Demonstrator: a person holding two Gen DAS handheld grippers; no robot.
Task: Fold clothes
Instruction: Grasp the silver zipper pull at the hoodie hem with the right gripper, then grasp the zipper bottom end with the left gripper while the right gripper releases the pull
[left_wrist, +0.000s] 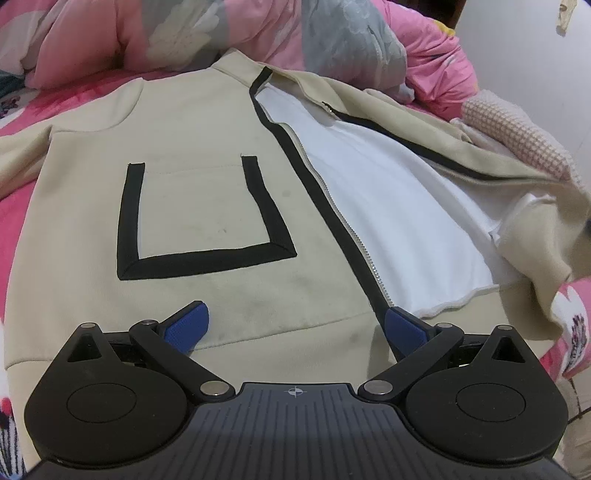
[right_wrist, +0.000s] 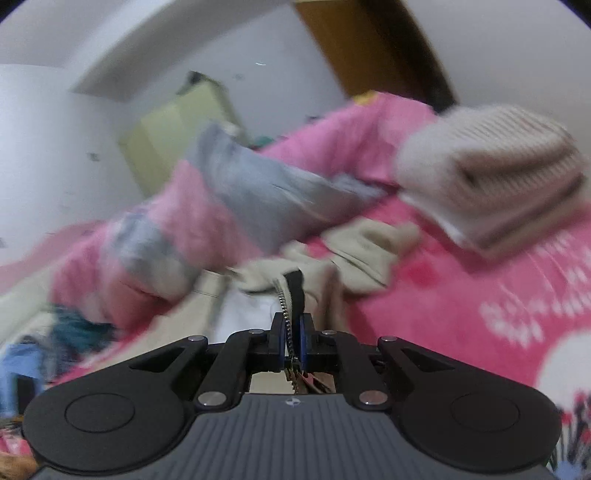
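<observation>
The beige jacket (left_wrist: 207, 206) lies unzipped on the bed (right_wrist: 480, 295). The right gripper (right_wrist: 291, 332) pinches its zipper edge (right_wrist: 286, 306), likely to move that front panel; the left gripper (left_wrist: 295, 325), fingers apart, hovers at 6 o'clock over the hem.

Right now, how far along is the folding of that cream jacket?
Early on. Done: the cream jacket lies spread front-up on the pink bedspread, unzipped, white lining showing. In hand: the right gripper pinches the zipper edge of the open front panel; the left gripper hovers open over the hem. Left: every fold; none shows yet.
</observation>
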